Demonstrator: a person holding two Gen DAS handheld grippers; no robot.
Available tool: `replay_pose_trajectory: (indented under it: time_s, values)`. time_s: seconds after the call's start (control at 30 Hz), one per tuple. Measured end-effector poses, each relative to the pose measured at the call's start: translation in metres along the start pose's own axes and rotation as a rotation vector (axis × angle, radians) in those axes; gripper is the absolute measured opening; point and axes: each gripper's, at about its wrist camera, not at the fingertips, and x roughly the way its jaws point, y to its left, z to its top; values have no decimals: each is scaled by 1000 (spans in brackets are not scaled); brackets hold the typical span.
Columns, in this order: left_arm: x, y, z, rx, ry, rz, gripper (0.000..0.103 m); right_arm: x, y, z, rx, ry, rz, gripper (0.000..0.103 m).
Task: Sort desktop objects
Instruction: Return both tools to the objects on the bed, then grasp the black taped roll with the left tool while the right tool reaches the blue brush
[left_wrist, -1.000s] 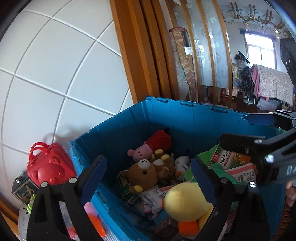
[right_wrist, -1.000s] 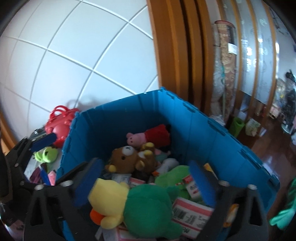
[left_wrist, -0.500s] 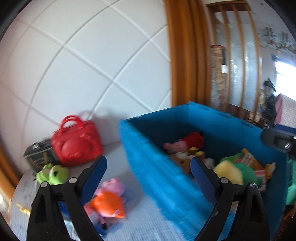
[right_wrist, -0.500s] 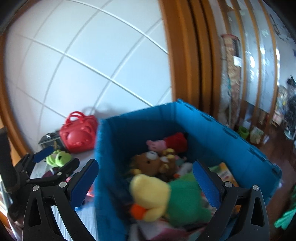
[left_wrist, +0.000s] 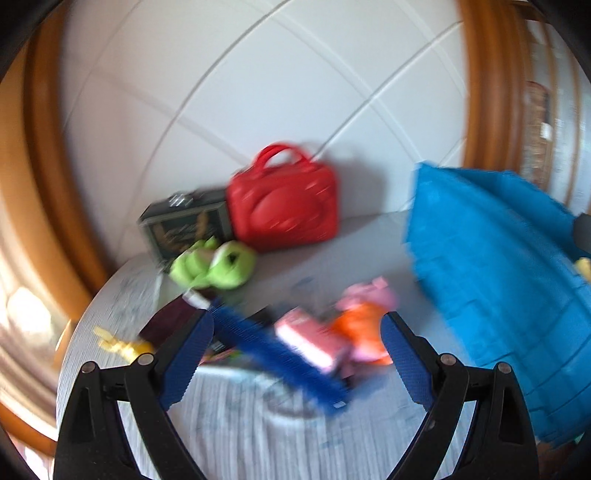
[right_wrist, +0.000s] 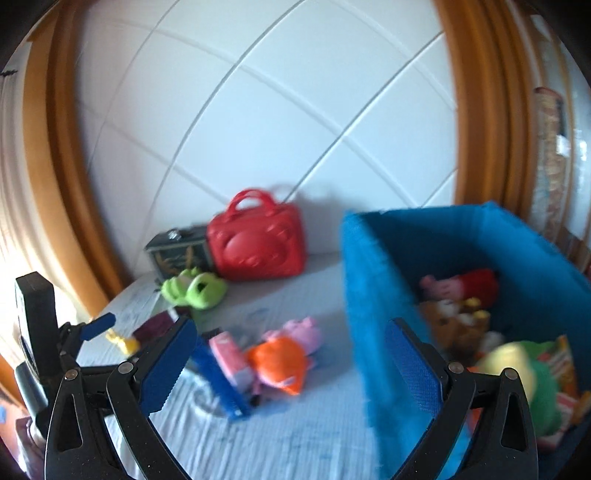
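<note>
Left gripper (left_wrist: 297, 343) gapes wide, empty. Between its fingers on the table (left_wrist: 236, 435) we find the orange-and-pink plush (left_wrist: 364, 325): soft, light, best pinched mid-body. Blue crate (right_wrist: 517, 266) sits right; right gripper (right_wrist: 290, 354) also wide, empty.

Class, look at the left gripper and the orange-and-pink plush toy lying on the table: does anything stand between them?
Partly. The left gripper is open and empty. A blue brush and a pink box lie between its fingers, just in front of the orange-and-pink plush toy. Blur hides whether they touch.
</note>
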Motion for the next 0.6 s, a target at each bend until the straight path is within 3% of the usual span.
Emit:
replay_pose_trajectory:
  time_s: [0.33,0.6]
  values:
    - [70,131,-61,-110,180,152,93,108,32,-31,-40,226,16,103]
    - [141,184,-92,-186,324,203,93,190,16,-58,-10,401,-22,103]
